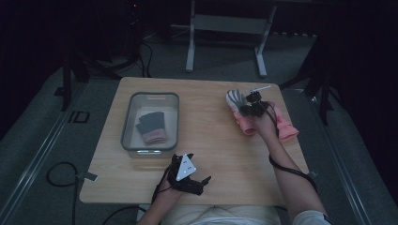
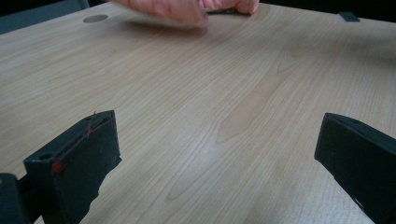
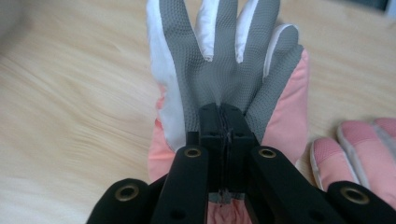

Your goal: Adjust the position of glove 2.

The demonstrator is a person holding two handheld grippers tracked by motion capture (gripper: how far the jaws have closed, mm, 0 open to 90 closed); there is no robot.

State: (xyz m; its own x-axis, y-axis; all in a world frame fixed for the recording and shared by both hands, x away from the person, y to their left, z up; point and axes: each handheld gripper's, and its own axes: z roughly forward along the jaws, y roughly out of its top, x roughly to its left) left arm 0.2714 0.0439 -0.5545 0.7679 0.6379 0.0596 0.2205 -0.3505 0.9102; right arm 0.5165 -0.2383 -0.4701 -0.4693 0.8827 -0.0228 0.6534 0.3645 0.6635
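A pale wooden counter (image 1: 211, 140) stands in a dark room. The right claw (image 3: 223, 122) pinches a glove (image 3: 233, 60) (grey palm up); the left claw (image 1: 187, 174) gapes, holding nothing.

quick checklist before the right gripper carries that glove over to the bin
1. Right gripper shut on the grey-palmed glove: ok, jaws pinch the palm fabric.
2. Grip deep enough to hold: cannot tell, only a small fold is pinched.
3. Second pink glove apart from the held one: ok.
4. Bin has room: ok, one folded glove lies inside.
5. Left gripper out of the path: ok, open at the near table edge.
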